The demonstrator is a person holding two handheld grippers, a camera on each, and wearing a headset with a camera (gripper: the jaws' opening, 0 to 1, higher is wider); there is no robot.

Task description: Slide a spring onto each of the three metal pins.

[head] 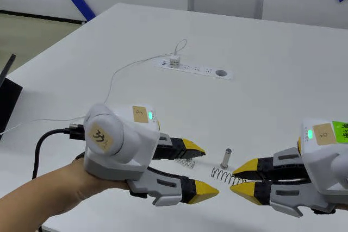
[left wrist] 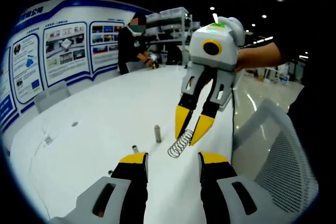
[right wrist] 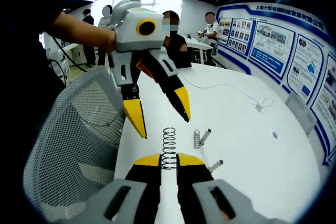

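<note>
**A:** Where's the spring?

**B:** The spring [head: 222, 175] is pinched by one end in the right tongs [head: 232, 181]. Its free end points left, low over the desk [head: 261, 101], just on the near side of the upright pin [head: 225, 157].

**A:** And the left tongs?

**B:** The left tongs [head: 212, 170] are spread wide and hold nothing. A second spring [head: 186, 162] lies by their far jaw.

**A:** How should it go on?

**B:** I'd tip the spring upright, centre its open end over the pin's top, then lower it straight. The left tongs could steady the pin.
</note>
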